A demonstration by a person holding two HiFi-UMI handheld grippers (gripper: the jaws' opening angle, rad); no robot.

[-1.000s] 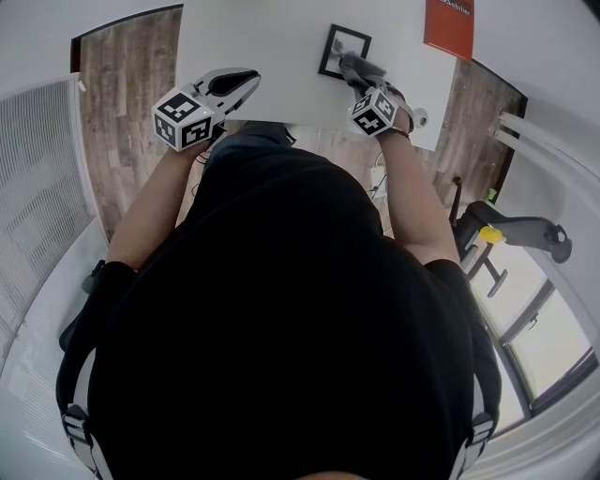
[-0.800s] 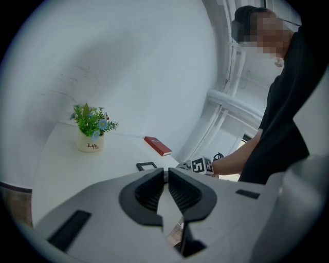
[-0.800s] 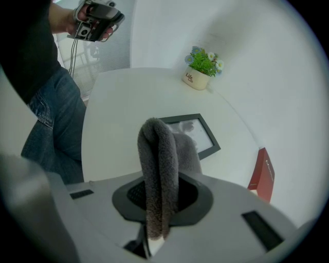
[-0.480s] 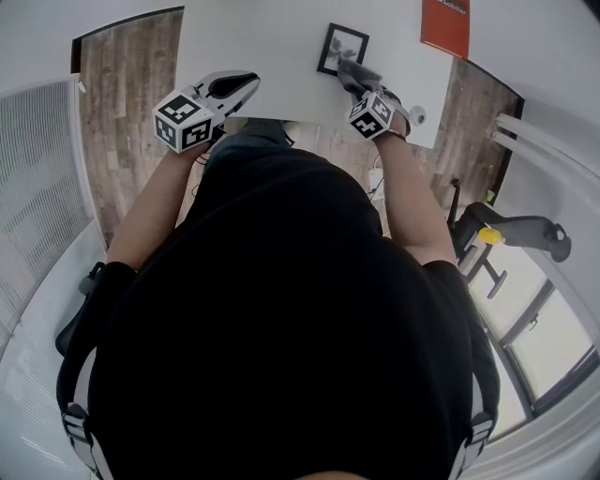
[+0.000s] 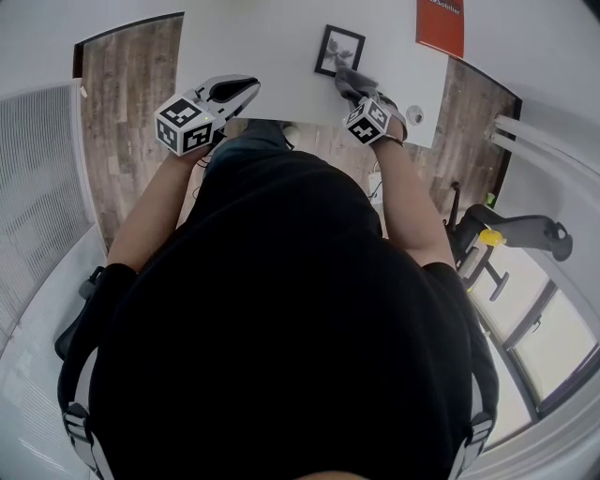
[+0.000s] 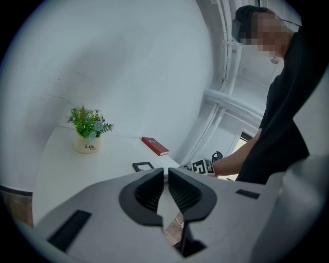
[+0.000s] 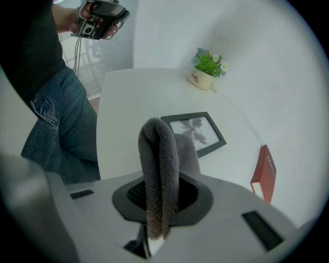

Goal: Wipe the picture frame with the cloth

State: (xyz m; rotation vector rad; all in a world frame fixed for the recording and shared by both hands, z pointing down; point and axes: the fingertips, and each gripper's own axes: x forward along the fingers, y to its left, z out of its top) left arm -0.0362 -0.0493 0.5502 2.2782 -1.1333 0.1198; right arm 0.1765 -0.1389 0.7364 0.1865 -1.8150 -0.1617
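A black picture frame (image 5: 339,50) with a pale print lies flat on the white table (image 5: 262,56). It also shows in the right gripper view as a frame (image 7: 195,132) just beyond the jaws. My right gripper (image 5: 354,91) is shut on a folded grey cloth (image 5: 351,82), which hangs just off the frame's near corner. Between the jaws of that gripper (image 7: 160,192) the cloth (image 7: 159,164) stands up in a thick loop. My left gripper (image 5: 239,89) hovers over the table's near left edge, jaws shut with nothing between them (image 6: 165,182). The frame (image 6: 143,166) is small and far.
A potted plant (image 7: 206,67) in a white pot stands at the table's far end. A red book (image 5: 441,23) lies right of the frame. Beyond the table's near edge are my legs and wooden floor (image 5: 122,103). A black and yellow device (image 5: 511,230) stands at the right.
My right gripper has drawn the cloth back off the frame's lower corner toward the table's near edge, so the whole frame shows. The left gripper has stayed put.
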